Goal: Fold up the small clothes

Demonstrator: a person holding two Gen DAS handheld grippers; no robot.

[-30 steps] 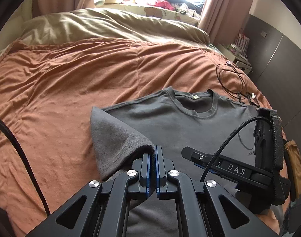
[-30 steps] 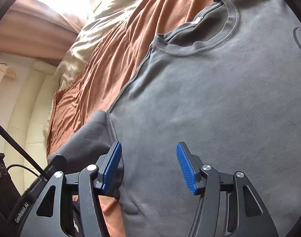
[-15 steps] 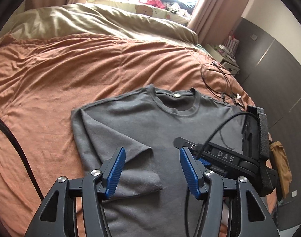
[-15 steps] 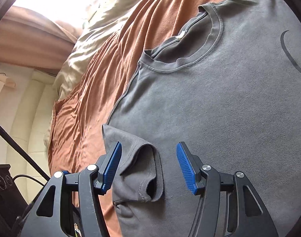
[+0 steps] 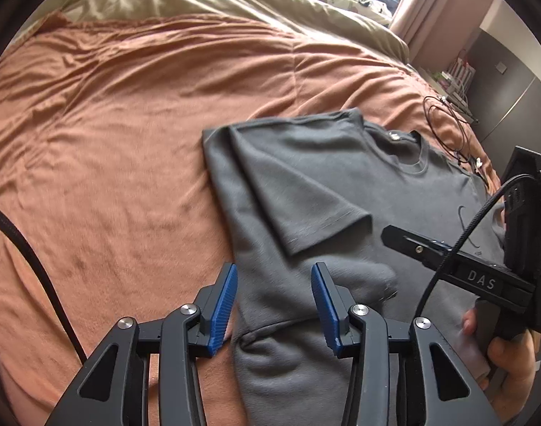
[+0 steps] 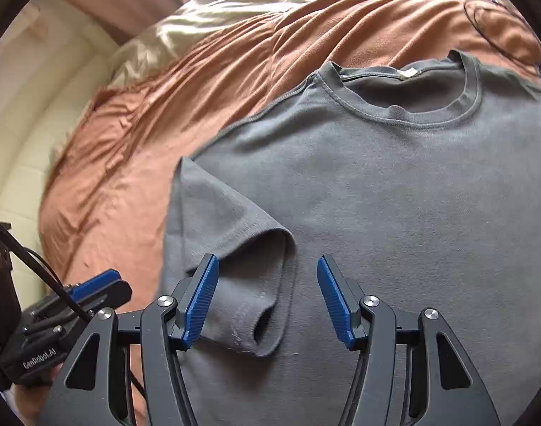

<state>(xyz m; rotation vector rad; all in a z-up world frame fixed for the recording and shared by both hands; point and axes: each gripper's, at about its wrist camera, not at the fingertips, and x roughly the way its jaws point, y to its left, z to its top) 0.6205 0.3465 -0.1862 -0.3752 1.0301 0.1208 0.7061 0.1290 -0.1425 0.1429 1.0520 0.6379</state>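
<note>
While the grey tee (image 5: 341, 191) lies flat and face up on the bed (image 5: 128, 124), neck hole toward the pillows, only one step looks done: the sleeve (image 6: 235, 248) on the left hand's side is folded in over the chest. Guessing the other sleeve, the side folds and the bottom-up fold are all left, so it's early days. The fabric looks soft and a bit fuzzy, with the sleeve cuff gaping open. The left gripper (image 5: 274, 305) hovers over the tee's side edge, jaws closing but pinching nothing yet. The right gripper (image 6: 267, 301) is open too, holding nothing, above the sleeve cuff.
</note>
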